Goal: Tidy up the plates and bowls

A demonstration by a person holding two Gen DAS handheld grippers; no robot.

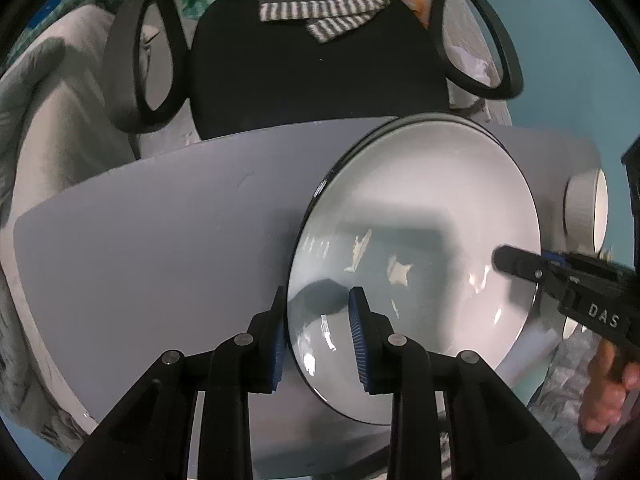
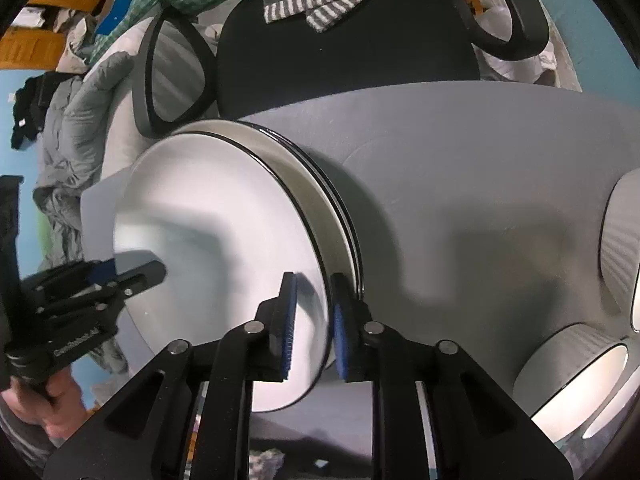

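Observation:
A large white plate [image 1: 420, 216] with a dark rim lies on top of a stack of like plates on the grey table [image 1: 160, 240]. My left gripper [image 1: 318, 328] straddles the top plate's near-left rim, with a wide gap between its blue pads. My right gripper [image 2: 314, 320] straddles the same plate [image 2: 208, 232] at its right rim, pads close on both sides; the lower plates [image 2: 320, 184] show beneath. Each gripper shows in the other's view, the right [image 1: 520, 264] and the left [image 2: 120, 276]. Ribbed white bowls [image 2: 568, 364] stand at the right.
A black office chair [image 1: 316, 80] with a striped cloth over its back stands behind the table. A ribbed bowl [image 1: 584, 208] sits near the table's right edge. Grey bedding [image 2: 80, 120] lies at the left beyond the table.

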